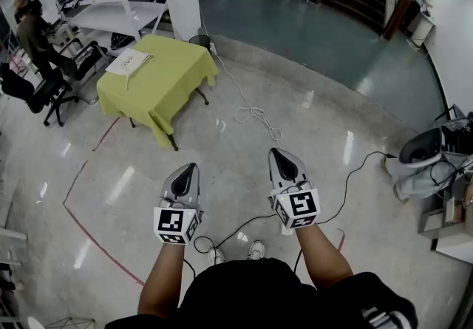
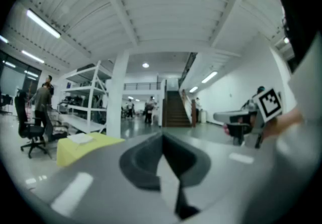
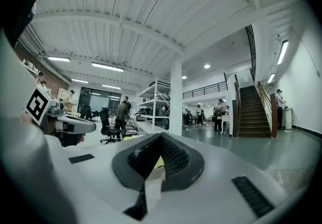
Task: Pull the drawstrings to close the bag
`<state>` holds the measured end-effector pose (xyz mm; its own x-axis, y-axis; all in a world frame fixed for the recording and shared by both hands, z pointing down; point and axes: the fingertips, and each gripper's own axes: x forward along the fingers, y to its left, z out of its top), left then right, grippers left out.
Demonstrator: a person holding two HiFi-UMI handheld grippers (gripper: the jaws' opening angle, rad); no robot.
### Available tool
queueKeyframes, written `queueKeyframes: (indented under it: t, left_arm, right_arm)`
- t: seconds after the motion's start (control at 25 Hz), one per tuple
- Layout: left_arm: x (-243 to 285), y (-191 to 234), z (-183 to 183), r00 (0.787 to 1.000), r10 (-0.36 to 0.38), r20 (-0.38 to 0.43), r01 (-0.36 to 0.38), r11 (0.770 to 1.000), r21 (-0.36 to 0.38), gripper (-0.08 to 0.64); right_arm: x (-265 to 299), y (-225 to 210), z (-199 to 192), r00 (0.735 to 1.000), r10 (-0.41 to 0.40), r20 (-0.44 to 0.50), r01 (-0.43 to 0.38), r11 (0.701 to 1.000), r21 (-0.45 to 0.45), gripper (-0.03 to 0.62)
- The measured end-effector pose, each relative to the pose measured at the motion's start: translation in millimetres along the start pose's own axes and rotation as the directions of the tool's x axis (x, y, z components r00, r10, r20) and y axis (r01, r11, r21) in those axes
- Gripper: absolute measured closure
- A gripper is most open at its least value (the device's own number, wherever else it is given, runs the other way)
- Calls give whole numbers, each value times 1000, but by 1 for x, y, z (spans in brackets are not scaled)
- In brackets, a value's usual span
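A pale, flat bag (image 1: pixel 129 61) is seen laid on a yellow-green table (image 1: pixel 171 77), near its far left corner. A thin drawstring (image 1: pixel 131 76) is trailed from it across the cloth.

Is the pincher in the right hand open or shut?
Shut. In the right gripper view, the right gripper has its two jaws meeting at the tip, with nothing held between them.

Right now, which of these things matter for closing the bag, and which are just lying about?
For the job: white bag, yellow-clothed table, left gripper, right gripper, both shut and empty.
Lying about: white floor cable, office chair, shelving.
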<state>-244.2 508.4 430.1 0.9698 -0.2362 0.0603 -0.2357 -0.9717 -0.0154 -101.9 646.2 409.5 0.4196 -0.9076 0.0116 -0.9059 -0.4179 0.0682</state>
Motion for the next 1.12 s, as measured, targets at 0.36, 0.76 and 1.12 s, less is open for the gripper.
queueKeyframes:
  t: [0.36,0.76,1.12]
  left_arm:
    - [-2,-25,-9,999,32,-34,-32,999,-4,557]
    - [-2,-46,-14,991,115,-70,-115,993,5,557]
    - [11,-22,-16,985,161,-58,-162,987,-2,557]
  right_arm:
    - [-22,-3,-8,999,38,2,-39,999,25,602]
    - [-20,2,-16,985,169,35,-171,981,91,601]
    - [14,9,-13,975,211,67,-217,970,106,601]
